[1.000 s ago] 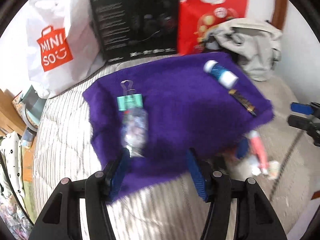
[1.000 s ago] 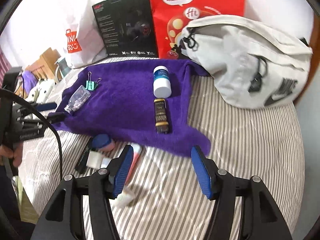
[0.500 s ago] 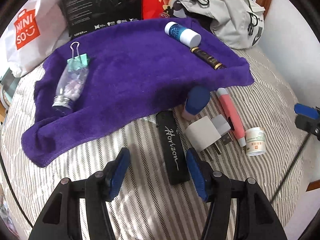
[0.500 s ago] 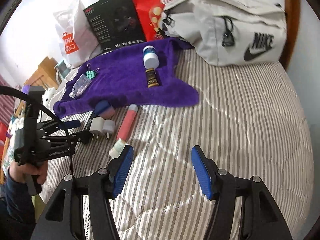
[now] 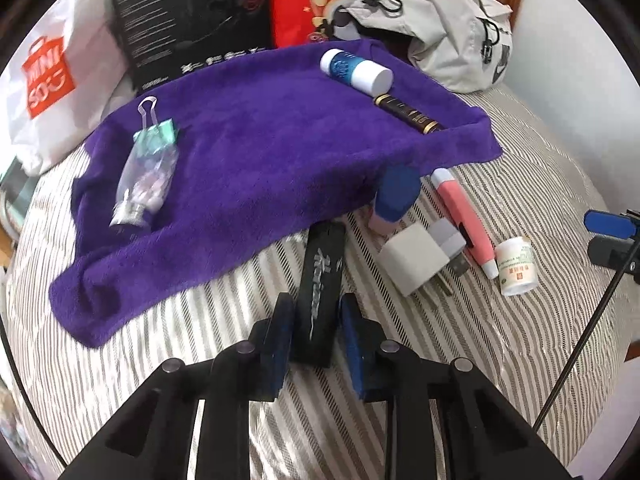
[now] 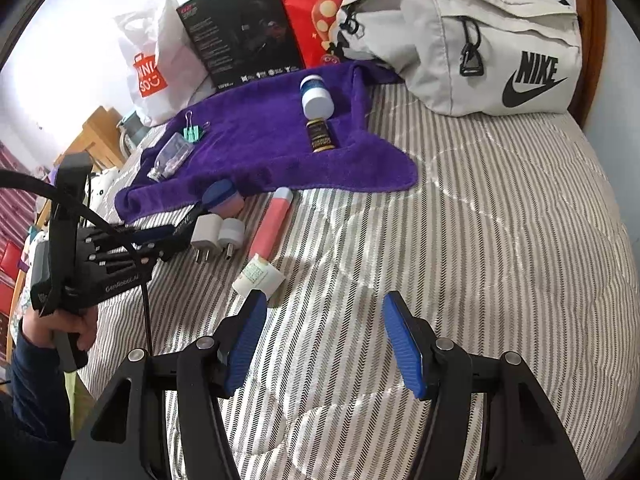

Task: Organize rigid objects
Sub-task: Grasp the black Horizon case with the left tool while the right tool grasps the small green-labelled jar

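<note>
Now black case (image 5: pixel 320 280) sits between left gripper (image 5: pixel 316 320) fingers (bedspread beneath).

1. One purple towel (image 5: pixel 256 160), spread across the middle of the frame.
2. On the towel, four things: one green binder clip (image 5: pixel 158 130), one clear bottle (image 5: pixel 146 184), one blue bottle with a white cap (image 5: pixel 356 70), one dark tube with gold bands (image 5: pixel 408 114).
3. On the striped bedding at lower right of the towel, six things: one black case (image 5: pixel 322 276), one blue-capped pink container (image 5: pixel 394 200), two white plug adapters (image 6: pixel 207 229) (image 6: pixel 233 233), one pink tube (image 5: pixel 464 220), one small white jar (image 5: pixel 516 266).
4. Along the top: one white shopping bag (image 6: pixel 154 60), one black box (image 6: pixel 244 28), one red bag (image 6: pixel 316 4), one grey Nike bag (image 6: pixel 472 40).
5. Two grippers: the left gripper (image 5: pixel 314 334) and the right gripper (image 6: pixel 324 340).
</note>
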`<state>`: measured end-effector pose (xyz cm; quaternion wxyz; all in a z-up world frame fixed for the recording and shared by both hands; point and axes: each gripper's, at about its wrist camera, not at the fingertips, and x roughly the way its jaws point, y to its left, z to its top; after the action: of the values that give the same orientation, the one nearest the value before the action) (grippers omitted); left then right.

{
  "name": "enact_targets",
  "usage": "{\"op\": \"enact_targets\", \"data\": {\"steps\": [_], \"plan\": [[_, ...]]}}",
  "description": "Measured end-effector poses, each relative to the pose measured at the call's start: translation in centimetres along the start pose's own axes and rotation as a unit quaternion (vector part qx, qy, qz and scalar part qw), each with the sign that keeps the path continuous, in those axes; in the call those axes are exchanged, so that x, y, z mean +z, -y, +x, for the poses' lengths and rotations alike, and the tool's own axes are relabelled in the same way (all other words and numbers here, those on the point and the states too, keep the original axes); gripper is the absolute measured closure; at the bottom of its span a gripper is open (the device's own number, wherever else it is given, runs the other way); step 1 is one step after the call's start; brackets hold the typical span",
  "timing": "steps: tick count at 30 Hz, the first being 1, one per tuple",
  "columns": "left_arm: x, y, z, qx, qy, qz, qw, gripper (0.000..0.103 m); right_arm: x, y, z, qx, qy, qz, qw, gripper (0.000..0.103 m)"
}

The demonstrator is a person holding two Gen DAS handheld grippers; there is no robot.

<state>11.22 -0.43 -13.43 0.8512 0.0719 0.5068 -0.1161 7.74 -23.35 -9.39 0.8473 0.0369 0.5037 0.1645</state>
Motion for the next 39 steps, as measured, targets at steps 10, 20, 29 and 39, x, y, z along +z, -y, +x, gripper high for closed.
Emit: {"op": "enact_targets", "data": {"steps": [10,20,29,39], "plan": [[0.5,0.7,0.3,-0.006,0.015,0.020,0.9997,0.081,-0.2,-2.7,1.8,0.017,-0.014,-0.046,0.999,0.043],[0.0,0.1,0.0,-0.019,0.009,0.013,0.9997,0.082,0.3,-4.6,5.8,-0.011,-0.034,-0.143,0.989,0.043],[0.0,0.0,0.0,-0.020,0.009,0.011,0.9997,0.081,1.7,-4.7,6.6,0.007,-0.026,-0.165,0.986,0.071],[-0.8,0.1,-0.4,-0.010,0.010,0.017,0.9998,0.081,-0.1,-1.4,4.7,-0.072,-0.043,-0.117,0.990,0.071]]}}
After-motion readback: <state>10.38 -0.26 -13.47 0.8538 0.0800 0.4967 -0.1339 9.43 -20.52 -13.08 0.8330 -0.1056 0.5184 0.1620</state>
